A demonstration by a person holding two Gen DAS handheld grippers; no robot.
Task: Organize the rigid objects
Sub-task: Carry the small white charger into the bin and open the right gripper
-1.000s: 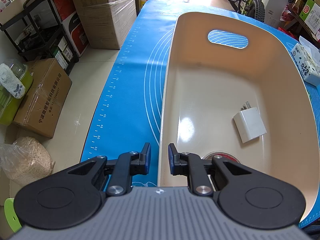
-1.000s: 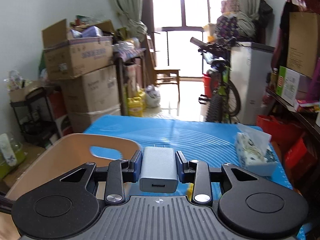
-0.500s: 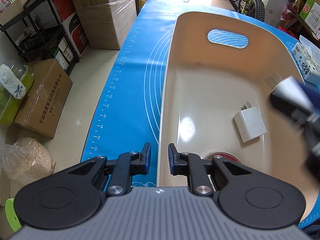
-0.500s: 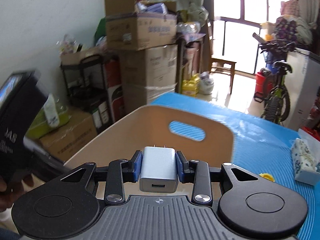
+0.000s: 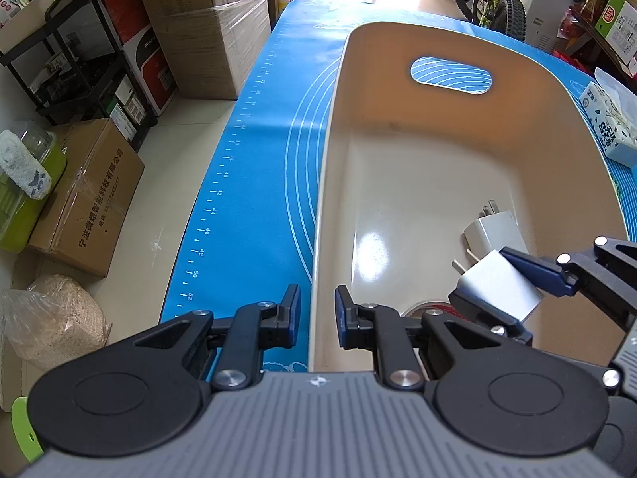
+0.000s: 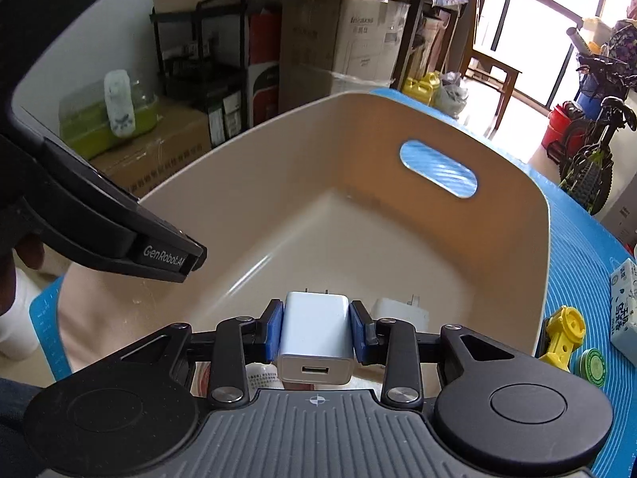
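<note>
The right gripper (image 6: 316, 332) grasped a white USB wall charger (image 6: 314, 338) between its blue pads, with the two prongs pointing away from the camera and the USB port facing it. In the left wrist view this charger (image 5: 497, 288) was seen over the near right part of the beige plastic tub (image 5: 398, 139), above the floor of the tub. A second white charger (image 5: 495, 233) lay flat on the bottom of the tub, just beyond the held one, with its prongs toward the far wall. The left gripper (image 5: 316, 314) stood astride the near left rim of the tub, one finger outside and one inside; its jaws were narrowly apart, and I could not tell whether the pads pressed on the rim. The tub stood on a blue silicone mat (image 5: 247, 199) with printed ruler marks. To the right of the tub, on the mat, there were a yellow plastic toy part (image 6: 563, 336), a small green round tin (image 6: 593, 366) and a tissue pack (image 6: 625, 310).
</note>
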